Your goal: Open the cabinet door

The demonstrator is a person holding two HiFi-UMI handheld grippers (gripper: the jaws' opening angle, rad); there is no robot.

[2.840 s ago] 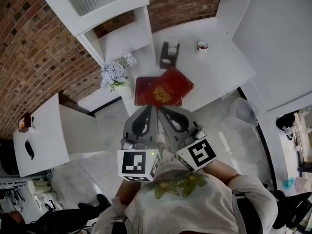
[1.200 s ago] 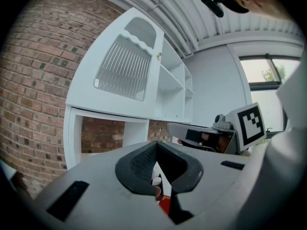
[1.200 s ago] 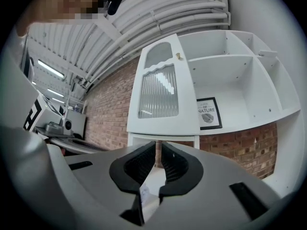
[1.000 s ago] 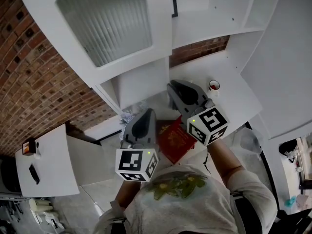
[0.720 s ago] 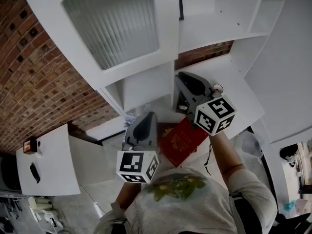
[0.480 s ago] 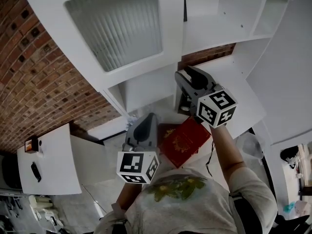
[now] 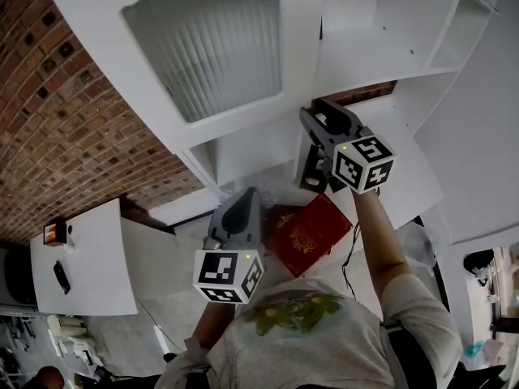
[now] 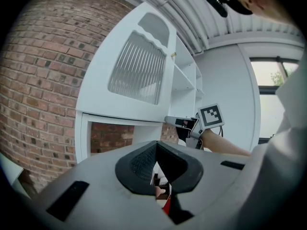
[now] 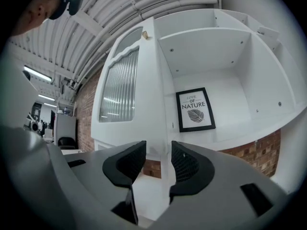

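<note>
Two jaws opening, right gripper [image 9: 158,153] — door [image 9: 154,80] between

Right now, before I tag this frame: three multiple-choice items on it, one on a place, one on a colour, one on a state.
1. Where does the framed "Love of Nature" print stand?
A. In the open shelf compartment beside the cabinet door
B. Fixed to that door's front
C. Behind that door's glass

2. What colour is the book with the gold emblem?
A. Blue
B. Red
C. Green

3. How do the right gripper's jaws stand?
A. Pressed together
B. Clamped on the book
C. Apart

Answers:
1 A: the right gripper view shows it at the back of the compartment.
2 B: the head view shows its red cover.
3 C: the pads stand apart, having just been opening; the door's edge shows in the gap, untouched.
</note>
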